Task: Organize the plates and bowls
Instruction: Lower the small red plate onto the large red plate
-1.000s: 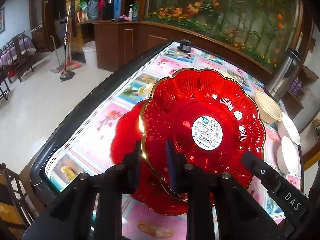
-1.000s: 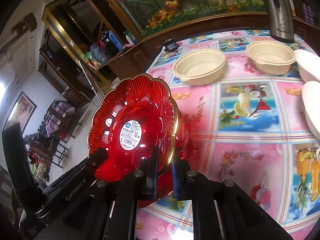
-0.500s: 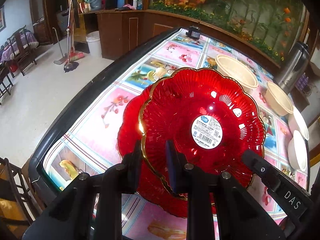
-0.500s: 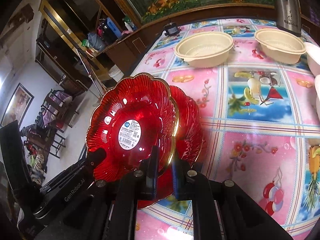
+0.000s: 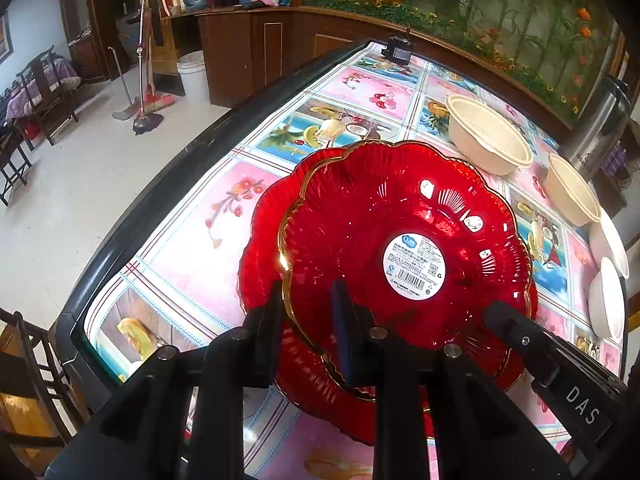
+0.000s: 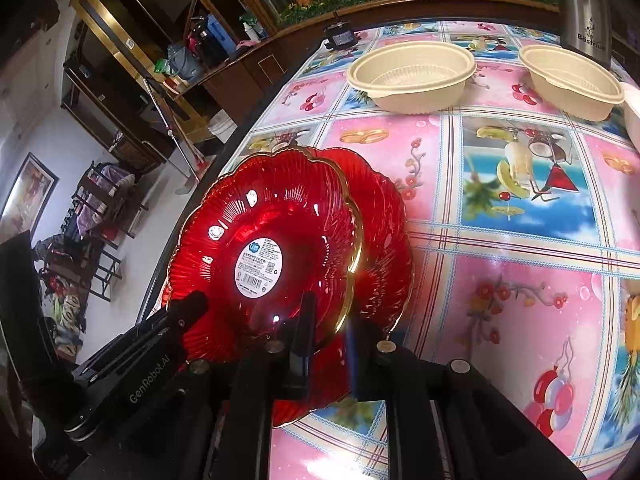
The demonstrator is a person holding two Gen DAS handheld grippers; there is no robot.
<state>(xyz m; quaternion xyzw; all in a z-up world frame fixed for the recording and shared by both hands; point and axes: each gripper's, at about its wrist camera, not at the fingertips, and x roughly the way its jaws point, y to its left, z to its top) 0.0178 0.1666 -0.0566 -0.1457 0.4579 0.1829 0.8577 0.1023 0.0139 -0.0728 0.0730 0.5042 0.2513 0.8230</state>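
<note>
The left hand-held gripper (image 5: pixel 306 322) pinches the gold rim of the upper red scalloped plate (image 5: pixel 404 236) at about 7 o'clock of that plate, one finger under it and one on its inner face. The right hand-held gripper (image 6: pixel 329 332) pinches the same plate (image 6: pixel 264 256) at its 5 o'clock rim in the right wrist view. Held by both, the plate tilts up from the table (image 6: pixel 508 240), its barcode sticker (image 5: pixel 414 266) facing the cameras.

A second red scalloped plate (image 5: pixel 260 248) lies directly beneath and behind it, showing at 9 o'clock in the left view and at 3 o'clock in the right view (image 6: pixel 384 248). Whether the two plates touch cannot be told.

At 1 o'clock sit two cream bowls (image 6: pixel 412 74) (image 6: pixel 568 80), well apart from the red plates. Two white bowls (image 5: pixel 606 300) at 3 o'clock in the left view are cut off by the frame edge. A steel thermos (image 5: pixel 596 128) stands beyond the cream bowls, its top cropped. The sticker's print is too small to read.
</note>
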